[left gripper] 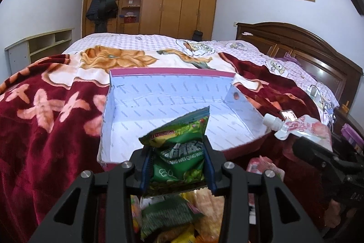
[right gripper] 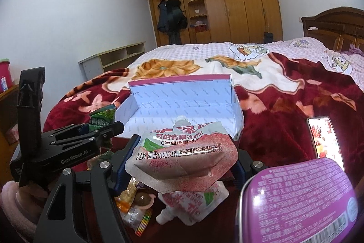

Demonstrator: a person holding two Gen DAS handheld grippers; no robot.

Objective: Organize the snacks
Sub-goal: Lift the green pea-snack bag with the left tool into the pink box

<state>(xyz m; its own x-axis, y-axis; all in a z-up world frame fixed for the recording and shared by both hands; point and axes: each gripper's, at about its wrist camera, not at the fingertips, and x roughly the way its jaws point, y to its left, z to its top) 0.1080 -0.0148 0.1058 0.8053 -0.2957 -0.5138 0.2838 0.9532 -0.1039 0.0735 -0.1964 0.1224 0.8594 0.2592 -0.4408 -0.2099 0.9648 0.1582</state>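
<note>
L gripper (left gripper: 178,165) clamped on green pack (left gripper: 179,149), just short of box (left gripper: 173,95) near wall | R gripper (right gripper: 182,165) clamped on pouch (right gripper: 182,152), same side | tip: clear near wall, lay flat w/ gap, don't bump grippers

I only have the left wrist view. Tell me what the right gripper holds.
Observer: A pink peach-juice pouch, clamped between the right gripper's fingers.
Operator: Report anything beneath it.
Observer: A second pink pouch lies on the blanket, cap toward the camera.
Operator: Check its right side.
Observer: A purple tin sits close, a lit phone behind it.
Operator: And the box?
Observer: The box is empty inside as far as visible.
</note>
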